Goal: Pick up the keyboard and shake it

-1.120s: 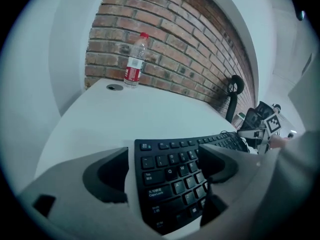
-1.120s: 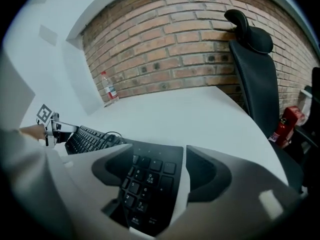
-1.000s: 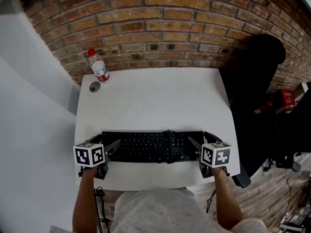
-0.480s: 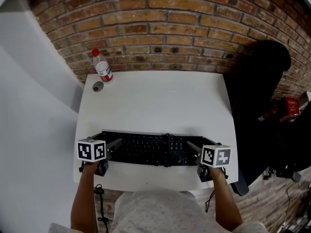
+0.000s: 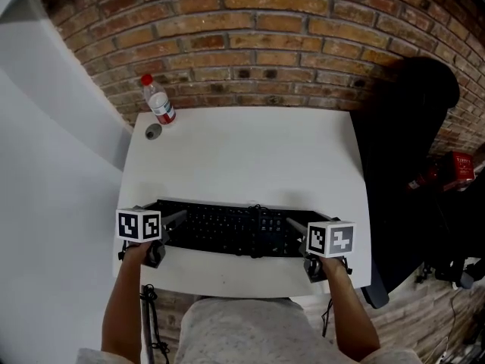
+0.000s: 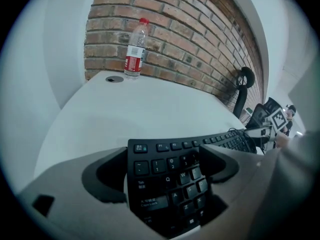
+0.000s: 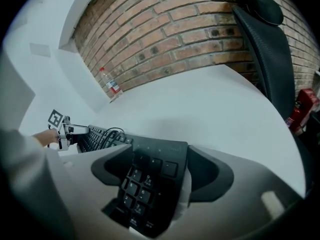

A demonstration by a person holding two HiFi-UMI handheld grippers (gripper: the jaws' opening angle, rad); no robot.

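A black keyboard (image 5: 227,230) lies crosswise over the near part of the white table (image 5: 242,150), a thin cable looped over its middle. My left gripper (image 5: 173,230) is shut on its left end, where the letter keys sit between the jaws in the left gripper view (image 6: 165,174). My right gripper (image 5: 297,237) holds the other end, and its jaws are closing on the number-pad end (image 7: 150,179), which fills the gap between them (image 7: 160,171). I cannot tell whether the keyboard is off the table.
A clear water bottle (image 5: 158,101) with a red cap stands at the table's far left corner beside a small grey disc (image 5: 153,132). A brick wall runs behind the table. A black office chair (image 5: 402,127) stands to the right, a red object (image 5: 462,169) beyond it.
Both grippers and the keyboard between them have shifted a little. The right gripper has come slightly leftward, and the keyboard now sits at a slightly different angle.
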